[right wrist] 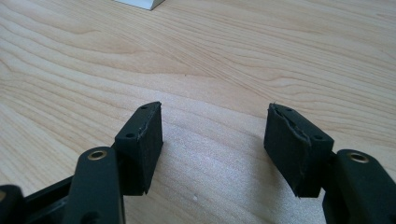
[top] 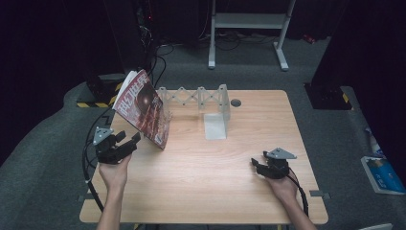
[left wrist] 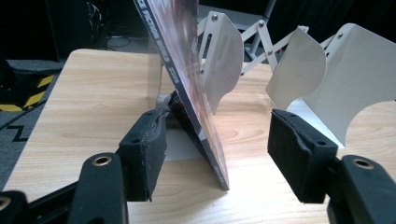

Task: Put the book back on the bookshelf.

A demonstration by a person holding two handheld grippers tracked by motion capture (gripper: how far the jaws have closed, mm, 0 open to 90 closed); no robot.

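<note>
A dark room surrounds the wooden worktop (top: 249, 167). The magazine (top: 142, 106) stands tilted against the white folding rack (top: 201, 98), its lower edge between the left claw's (left wrist: 217, 154) spread jaws. I'd judge a grasp comes next. The right claw (top: 262, 166) rests released, with bare wood around it.

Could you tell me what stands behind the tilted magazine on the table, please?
A white folding rack stands behind the magazine, its dividers spreading along the table. The magazine covers the rack's near end.

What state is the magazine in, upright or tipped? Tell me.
Tipped: the magazine leans, bottom edge on the table, top against the white rack.
</note>
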